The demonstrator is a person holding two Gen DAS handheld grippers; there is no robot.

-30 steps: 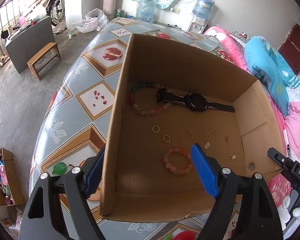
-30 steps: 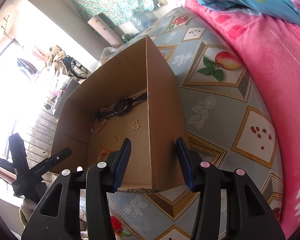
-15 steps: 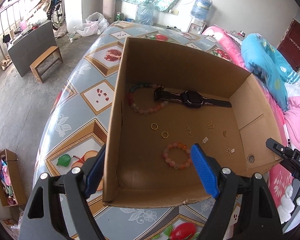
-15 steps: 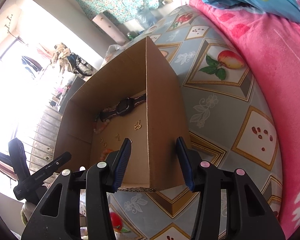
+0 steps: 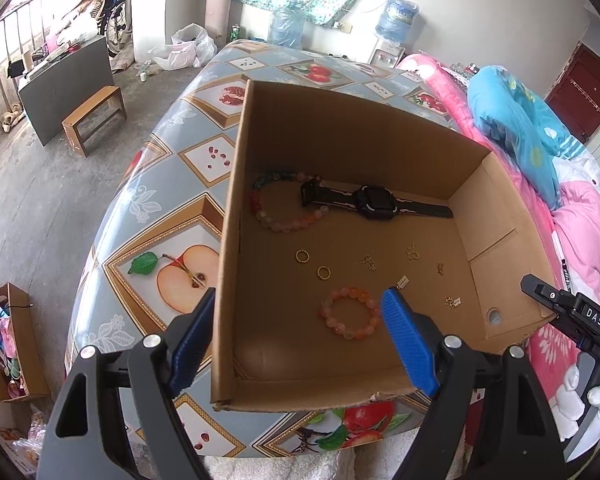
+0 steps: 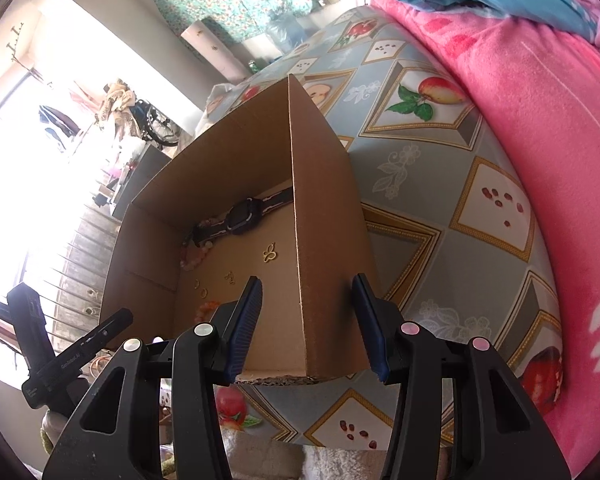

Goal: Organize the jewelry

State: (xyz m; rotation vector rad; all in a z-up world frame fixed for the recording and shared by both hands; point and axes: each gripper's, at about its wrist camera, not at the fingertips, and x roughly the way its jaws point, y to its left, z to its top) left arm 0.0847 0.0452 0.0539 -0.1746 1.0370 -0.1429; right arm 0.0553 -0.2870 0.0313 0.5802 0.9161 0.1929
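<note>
So from the left wrist cam, the left gripper (image 5: 298,336) is spread wide and holding nothing, with its left finger outside the cardboard box (image 5: 352,128) and its right finger over the inside, so the box's left wall sits between them. The box stands on a table with a fruit-print tablecloth (image 5: 180,208). All the jewelry is on the box floor: a black watch (image 5: 374,202) lies flat along the far wall, a multicolored bead bracelet (image 5: 284,206) is in the far left corner with the watch strap's end over it, and a smaller orange-pink bead bracelet (image 5: 350,318) sits near the front wall, just beside the gripper's right finger. Two gold rings (image 5: 312,265) lie mid-floor between the two bracelets, and a few tiny gold earrings (image 5: 412,254) are scattered toward the box's right wall, too small to make out properly.

Right wrist cam: the right gripper (image 6: 308,326) is also open wide and empty, straddling the box's (image 6: 324,240) right wall near its front corner, one finger inside and one outside. Can't tell if the pads actually touch the cardboard. The watch (image 6: 242,218) shows against the far wall, with a gold butterfly-ish earring (image 6: 269,254) on the floor near the right wall. A pink blanket (image 6: 540,140) lies off past the box's right side.
</note>
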